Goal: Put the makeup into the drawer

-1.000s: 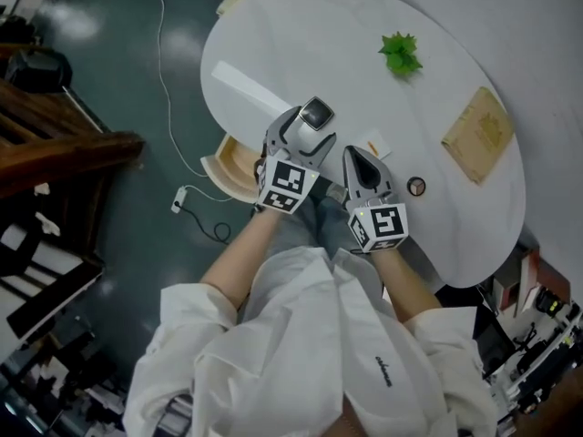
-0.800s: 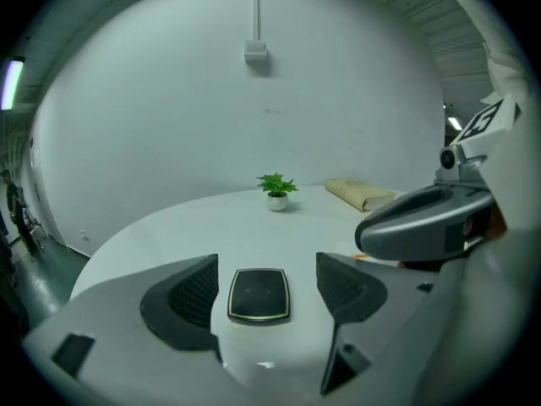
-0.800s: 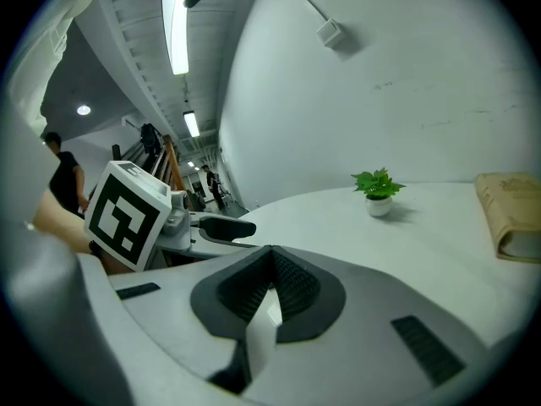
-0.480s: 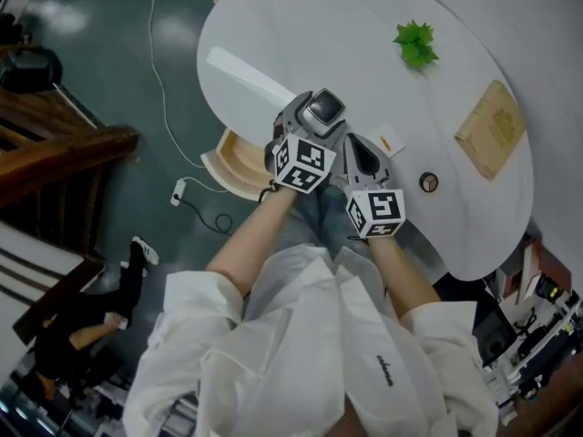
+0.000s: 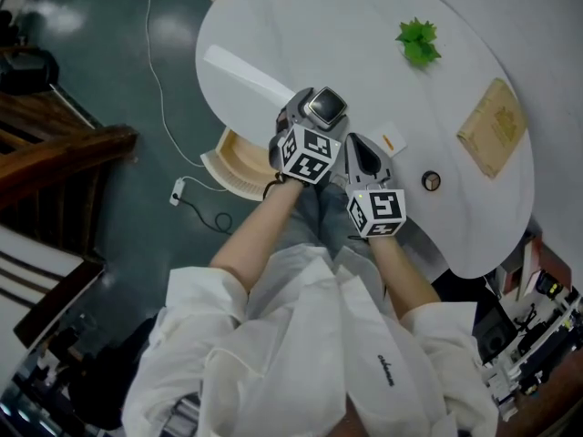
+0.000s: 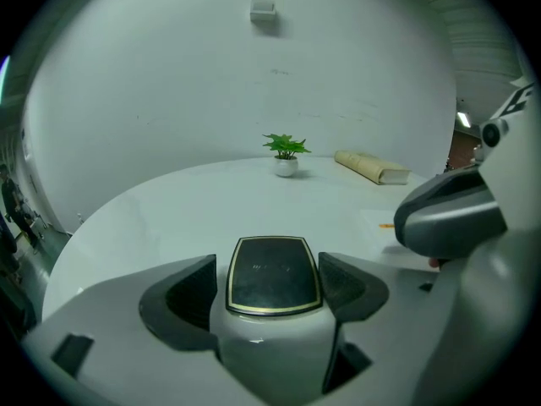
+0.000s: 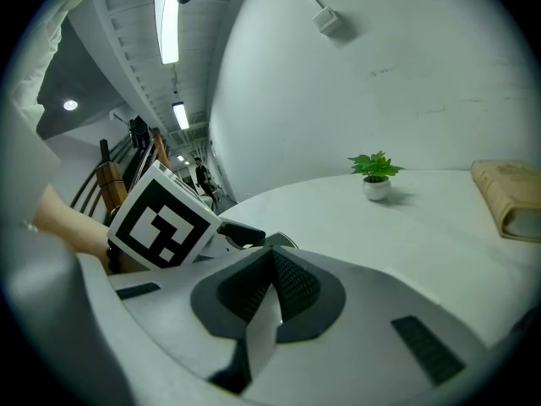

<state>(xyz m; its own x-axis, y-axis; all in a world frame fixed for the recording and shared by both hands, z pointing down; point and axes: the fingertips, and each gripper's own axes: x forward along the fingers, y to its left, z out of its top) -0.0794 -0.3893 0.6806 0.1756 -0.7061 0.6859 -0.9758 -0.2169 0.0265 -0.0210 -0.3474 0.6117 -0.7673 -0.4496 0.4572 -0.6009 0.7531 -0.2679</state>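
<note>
- The left tool (image 6: 274, 289) is released: its jaws have just been opening and stand wide, one on each side of the compact (image 6: 275, 269), with a small gap at each pad.
- The compact, with a dark lid and gold rim, is at the near part of the tabletop (image 5: 364, 25), just right of the open drawer (image 5: 230, 164), not in it.
- The right tool (image 7: 271, 286) is clenched with nothing between its jaws. It is just beside the left one, on its right.
- A small green plant (image 5: 418, 43) and a book (image 5: 495, 128) are far on the tabletop, well apart from both tools.
</note>
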